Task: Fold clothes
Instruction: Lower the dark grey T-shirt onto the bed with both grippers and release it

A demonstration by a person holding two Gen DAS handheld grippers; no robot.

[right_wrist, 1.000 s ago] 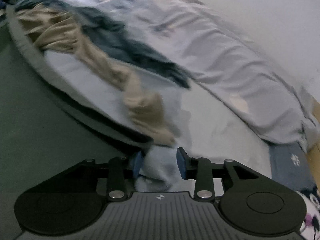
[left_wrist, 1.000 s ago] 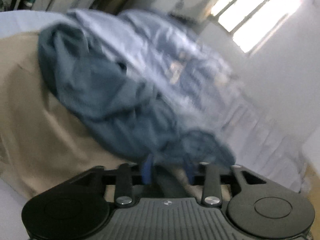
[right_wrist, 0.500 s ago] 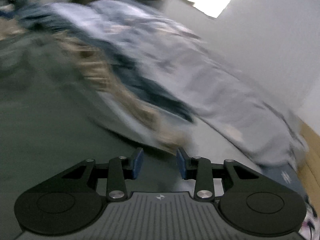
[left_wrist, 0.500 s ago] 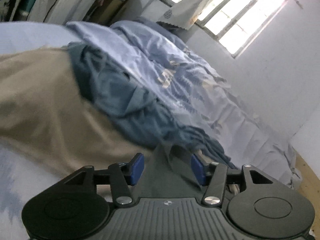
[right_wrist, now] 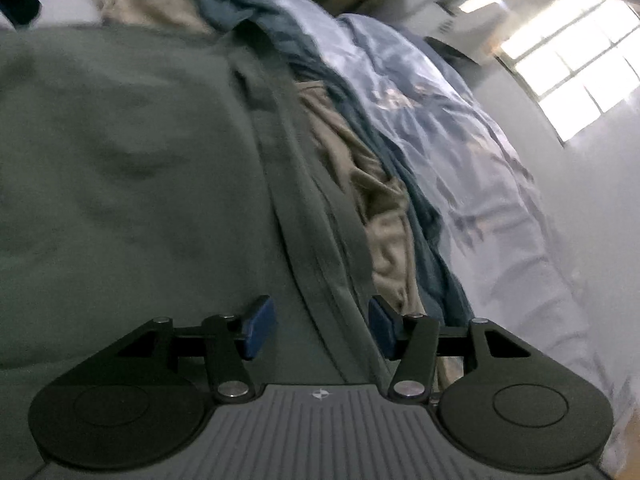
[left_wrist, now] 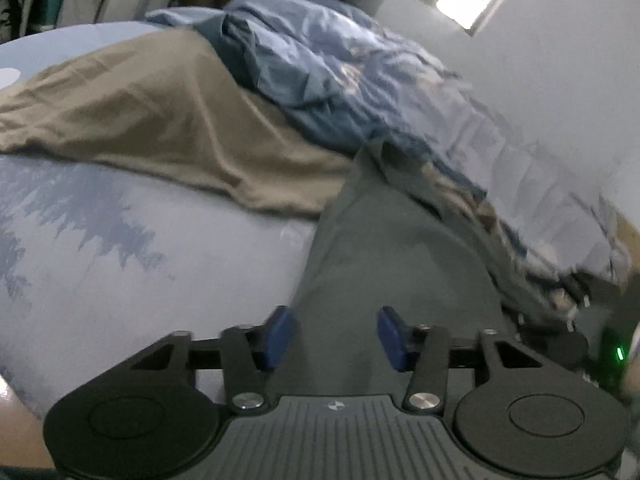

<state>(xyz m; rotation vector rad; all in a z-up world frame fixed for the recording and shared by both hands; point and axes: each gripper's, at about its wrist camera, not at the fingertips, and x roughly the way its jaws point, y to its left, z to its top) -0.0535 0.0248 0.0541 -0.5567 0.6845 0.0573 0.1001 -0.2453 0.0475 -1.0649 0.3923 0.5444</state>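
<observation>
A dark grey-green garment (left_wrist: 392, 256) lies on the bed and runs in between the blue pads of my left gripper (left_wrist: 334, 334), whose jaws stand open around it. In the right wrist view the same garment (right_wrist: 120, 152) fills the left half, and its thick edge passes between the pads of my right gripper (right_wrist: 320, 326), also open. A tan garment (left_wrist: 160, 120) lies spread beyond the grey one, with crumpled tan cloth (right_wrist: 376, 200) beside the grey edge. A dark blue garment (left_wrist: 288, 72) lies bunched behind.
The bed has a pale blue printed sheet (left_wrist: 120, 248) and a rumpled light blue duvet (right_wrist: 460, 128) along the white wall. A bright window (right_wrist: 568, 60) is above. A device with a green light (left_wrist: 618, 354) shows at the far right.
Both grippers have opened wider and moved in over the grey garment; a second ago the left was shut on dark cloth and the right held pale blue cloth. The views have swung across the bed.
</observation>
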